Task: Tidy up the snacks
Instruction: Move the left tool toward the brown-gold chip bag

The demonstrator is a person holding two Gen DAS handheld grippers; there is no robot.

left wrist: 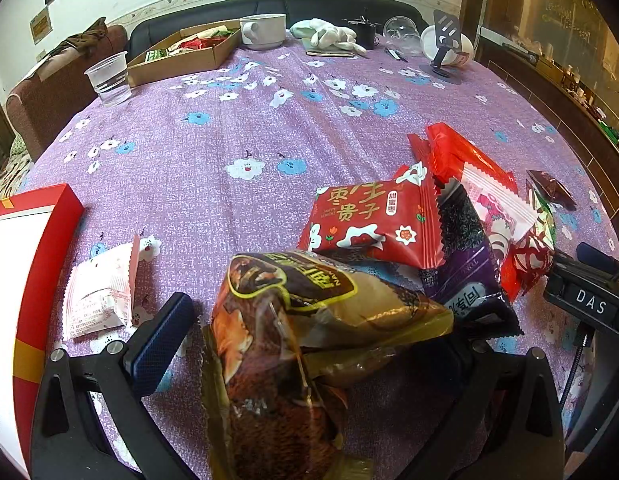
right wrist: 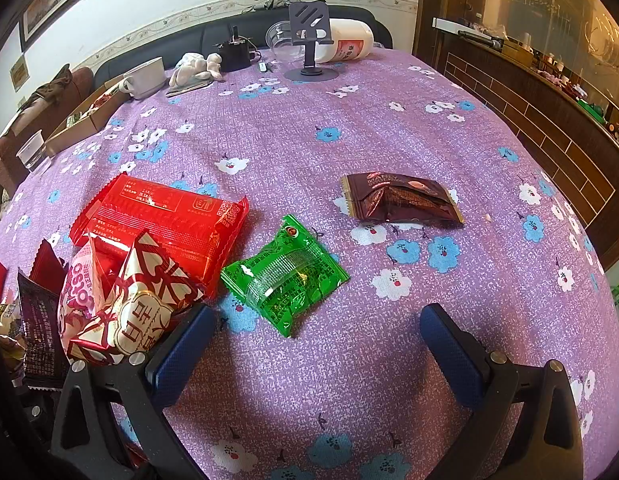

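Left hand-held gripper (left wrist: 309, 340) is straddling the brown snack pack (left wrist: 293, 340), jaws apart, grip unconfirmed; red box (left wrist: 33, 240) sitting at 9 o'clock. Right hand-held gripper (right wrist: 313, 344) is hovering open, green packet (right wrist: 285, 276) at 12 o'clock. Close squarely mid-pack before lifting.
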